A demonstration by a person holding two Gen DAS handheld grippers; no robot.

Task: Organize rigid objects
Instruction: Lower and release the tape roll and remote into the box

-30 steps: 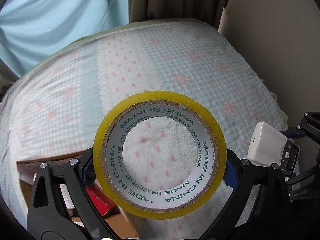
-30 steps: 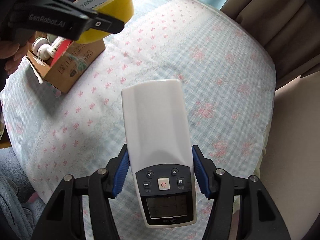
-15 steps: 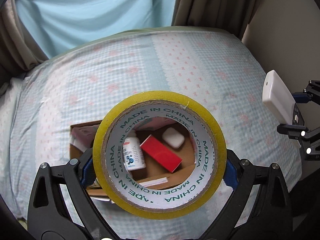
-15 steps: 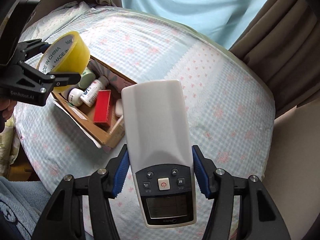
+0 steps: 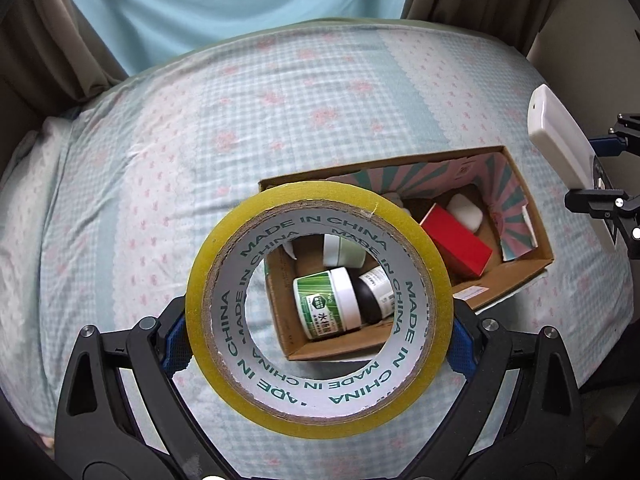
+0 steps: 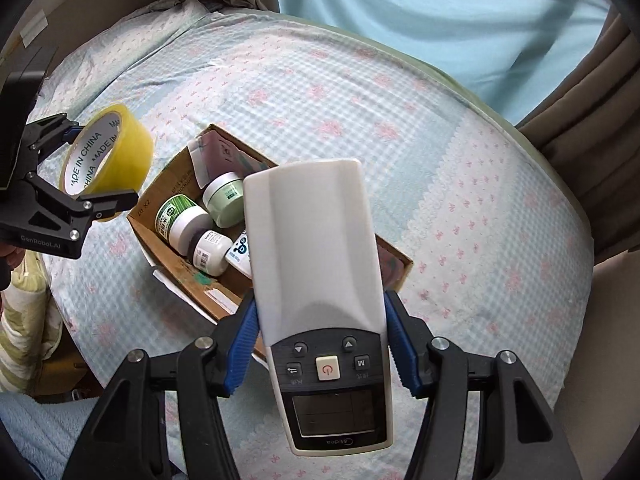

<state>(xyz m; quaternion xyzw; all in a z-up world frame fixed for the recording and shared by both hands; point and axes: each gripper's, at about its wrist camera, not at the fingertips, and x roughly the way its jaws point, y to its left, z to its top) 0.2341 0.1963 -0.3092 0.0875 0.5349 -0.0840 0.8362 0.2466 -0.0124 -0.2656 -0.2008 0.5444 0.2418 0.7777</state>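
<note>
left gripper [image 5: 320, 332] clamped on tape roll [image 5: 320, 308], above cardboard box [image 5: 516, 280] near end | right gripper [image 6: 322, 344] clamped on remote [image 6: 320, 280] | advice: lower tape into free corner, clear of jars [image 5: 332, 304]

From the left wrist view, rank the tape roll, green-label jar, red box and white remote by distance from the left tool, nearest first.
1. Tape roll: clamped in the left tool.
2. Green-label jar: seen through the roll's hole, in the cardboard box's near end.
3. Red box: farther along the box, right.
4. White remote: far right, in the right tool.
</note>
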